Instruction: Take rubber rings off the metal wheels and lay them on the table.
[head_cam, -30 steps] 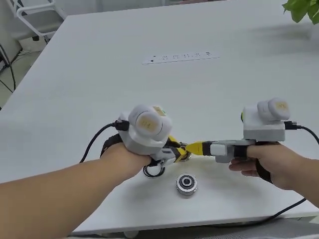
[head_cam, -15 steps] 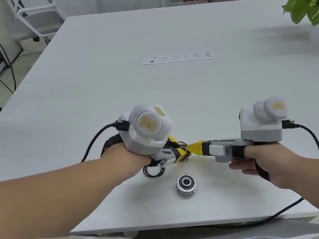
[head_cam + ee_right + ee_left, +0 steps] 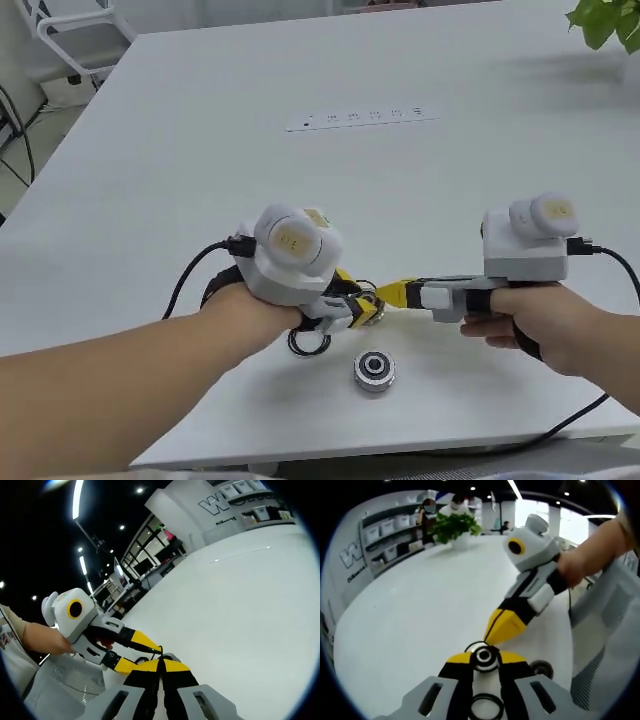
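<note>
- A wide white tabletop (image 3: 200,150) carries all the work. A power strip (image 3: 360,117) lies on its far part, and a green plant (image 3: 605,20) stands at the far right corner.
- At the near edge, about the centre, the two tools meet tip to tip, just above the surface.
- The left tool (image 3: 352,308) is clamped on a metal wheel (image 3: 484,655), which sits between its yellow tips.
- The right tool (image 3: 393,294) comes in from the right. Its jaws are together, and they seem to pinch the thin black rubber ring (image 3: 476,645) at the wheel's rim.
- Step in hand, as I judge it: the peeling of this ring from the held wheel. Only a small arc looks lifted, and the rest seems to sit around the wheel.
- The next move calls for a firm left grip while the right tool pulls away to the right. This stretches the ring over the rim, and then the ring is laid down.
- The wheel is round and has no long side. Its face looks back along the left tool, so its axle runs about left to right, near level.
- A loose ring (image 3: 308,343) lies flat just near the left tool.
- A second wheel (image 3: 374,368) lies flat to the right of the loose ring, axle up. I cannot tell if it carries a ring.
</note>
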The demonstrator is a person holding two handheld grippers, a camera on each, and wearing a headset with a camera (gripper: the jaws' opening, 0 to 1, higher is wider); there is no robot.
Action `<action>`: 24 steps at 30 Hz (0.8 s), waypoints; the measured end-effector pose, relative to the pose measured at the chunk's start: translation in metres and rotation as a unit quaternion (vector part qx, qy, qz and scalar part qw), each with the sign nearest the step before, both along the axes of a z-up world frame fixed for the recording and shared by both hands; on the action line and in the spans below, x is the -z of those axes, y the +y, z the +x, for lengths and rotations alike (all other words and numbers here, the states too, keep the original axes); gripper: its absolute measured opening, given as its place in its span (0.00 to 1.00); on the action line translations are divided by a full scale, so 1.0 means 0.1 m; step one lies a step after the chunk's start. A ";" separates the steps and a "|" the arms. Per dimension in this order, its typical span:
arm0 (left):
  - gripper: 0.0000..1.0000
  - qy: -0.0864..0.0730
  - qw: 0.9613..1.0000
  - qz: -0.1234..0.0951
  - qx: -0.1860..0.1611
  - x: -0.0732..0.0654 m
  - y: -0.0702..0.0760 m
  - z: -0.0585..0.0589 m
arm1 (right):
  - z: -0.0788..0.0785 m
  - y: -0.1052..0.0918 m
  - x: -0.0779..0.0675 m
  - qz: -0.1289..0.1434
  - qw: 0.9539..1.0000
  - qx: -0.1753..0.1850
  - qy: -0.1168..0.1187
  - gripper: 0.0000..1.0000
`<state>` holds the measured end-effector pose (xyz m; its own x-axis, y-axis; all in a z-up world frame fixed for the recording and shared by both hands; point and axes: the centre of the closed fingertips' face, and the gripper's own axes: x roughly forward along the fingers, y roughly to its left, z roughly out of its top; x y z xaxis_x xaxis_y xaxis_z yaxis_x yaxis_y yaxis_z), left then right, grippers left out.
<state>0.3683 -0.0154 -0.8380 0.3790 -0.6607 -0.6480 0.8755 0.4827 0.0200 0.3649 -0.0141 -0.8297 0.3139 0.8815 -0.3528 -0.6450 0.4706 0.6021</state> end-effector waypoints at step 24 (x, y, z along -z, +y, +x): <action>0.36 -0.006 0.999 -0.040 0.011 -0.40 0.21 -0.23 | -0.01 0.08 -0.18 0.007 1.000 -0.008 -0.009 0.00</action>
